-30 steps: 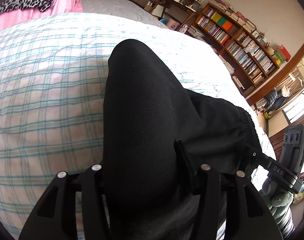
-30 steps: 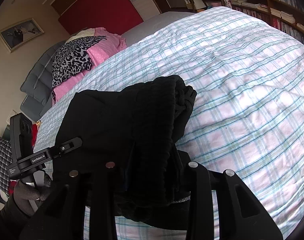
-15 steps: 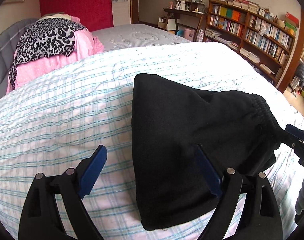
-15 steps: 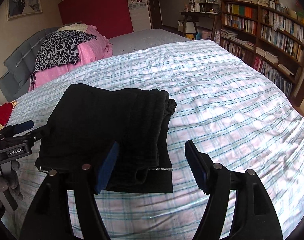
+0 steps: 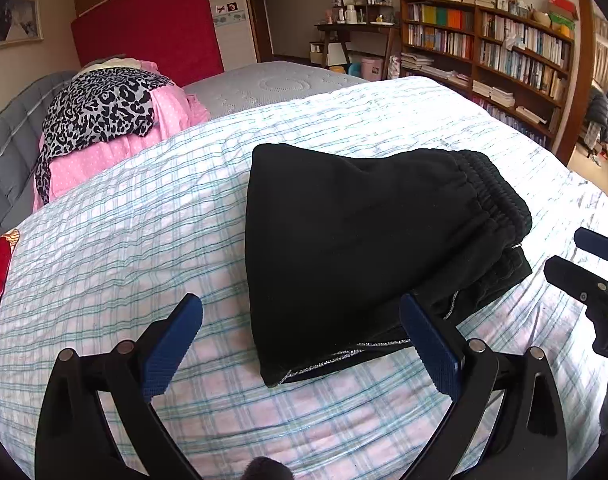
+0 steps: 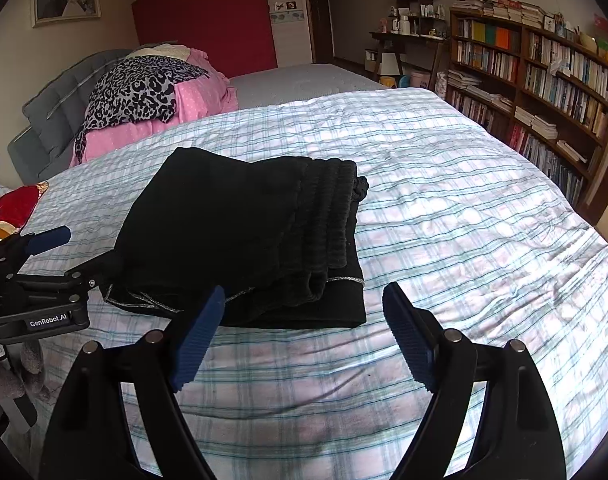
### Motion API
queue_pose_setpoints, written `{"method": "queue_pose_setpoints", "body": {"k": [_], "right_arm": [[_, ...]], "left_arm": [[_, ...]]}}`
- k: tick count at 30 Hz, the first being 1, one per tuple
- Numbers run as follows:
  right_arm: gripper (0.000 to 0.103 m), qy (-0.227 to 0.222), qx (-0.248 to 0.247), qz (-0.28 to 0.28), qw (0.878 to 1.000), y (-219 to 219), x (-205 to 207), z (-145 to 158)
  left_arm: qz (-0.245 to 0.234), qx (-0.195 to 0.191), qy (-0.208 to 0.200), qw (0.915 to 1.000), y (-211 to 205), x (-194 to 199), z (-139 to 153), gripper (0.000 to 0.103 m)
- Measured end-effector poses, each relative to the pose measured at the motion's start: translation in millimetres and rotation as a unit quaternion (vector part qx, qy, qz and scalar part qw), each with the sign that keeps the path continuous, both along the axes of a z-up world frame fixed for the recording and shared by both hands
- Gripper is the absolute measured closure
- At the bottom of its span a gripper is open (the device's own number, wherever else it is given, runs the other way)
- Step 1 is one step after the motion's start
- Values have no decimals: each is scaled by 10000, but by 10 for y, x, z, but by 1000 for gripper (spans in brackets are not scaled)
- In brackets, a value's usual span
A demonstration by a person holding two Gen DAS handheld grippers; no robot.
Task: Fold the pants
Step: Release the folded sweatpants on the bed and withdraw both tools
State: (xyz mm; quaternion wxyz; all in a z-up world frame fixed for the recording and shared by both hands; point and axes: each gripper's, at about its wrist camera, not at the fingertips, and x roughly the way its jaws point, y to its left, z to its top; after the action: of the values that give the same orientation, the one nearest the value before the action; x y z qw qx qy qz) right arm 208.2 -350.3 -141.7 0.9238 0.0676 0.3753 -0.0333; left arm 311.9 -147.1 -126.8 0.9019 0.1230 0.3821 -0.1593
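The black pants (image 5: 356,240) lie folded in a compact stack on the checked bedspread (image 5: 124,248), elastic waistband to the right. They also show in the right wrist view (image 6: 244,236). My left gripper (image 5: 300,332) is open and empty, just in front of the stack's near corner. My right gripper (image 6: 304,324) is open and empty, just in front of the stack's near edge. Each gripper shows at the side of the other's view: the right one (image 5: 592,264) and the left one (image 6: 48,256).
A pile of pink and leopard-print bedding (image 5: 104,120) lies at the head of the bed. A bare grey mattress (image 5: 272,84) lies beyond. Bookshelves (image 5: 504,52) line the right wall. A red cloth (image 6: 16,204) lies at the bed's left edge.
Both grippers have let go of the pants, opened and pulled back. The pants now lie flat and folded on the bed.
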Motion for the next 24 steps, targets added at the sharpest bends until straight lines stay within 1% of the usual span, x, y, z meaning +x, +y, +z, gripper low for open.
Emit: {"method": "queue_pose_setpoints", "body": {"k": [2, 5, 7, 9, 14, 24], "right_arm": [[20, -7, -33, 17, 10000, 28, -26, 1], [20, -27, -85, 48, 9999, 70, -45, 8], [20, -55, -149, 65, 9999, 86, -49, 26], [20, -75, -188, 84, 9998, 90, -62, 37], [20, -96, -238, 117, 9996, 101, -82, 45], [20, -160, -273, 115, 9994, 120, -99, 83]], "left_arm": [[111, 83, 37, 9999, -9, -24, 4, 5], [233, 384, 76, 9990, -52, -46, -27, 5], [280, 663, 0, 9974, -101, -79, -43, 5], [260, 809, -97, 9963, -132, -121, -54, 5], [86, 635, -149, 9978, -153, -208, -5, 5], [20, 584, -363, 9976, -166, -281, 109, 5]]}}
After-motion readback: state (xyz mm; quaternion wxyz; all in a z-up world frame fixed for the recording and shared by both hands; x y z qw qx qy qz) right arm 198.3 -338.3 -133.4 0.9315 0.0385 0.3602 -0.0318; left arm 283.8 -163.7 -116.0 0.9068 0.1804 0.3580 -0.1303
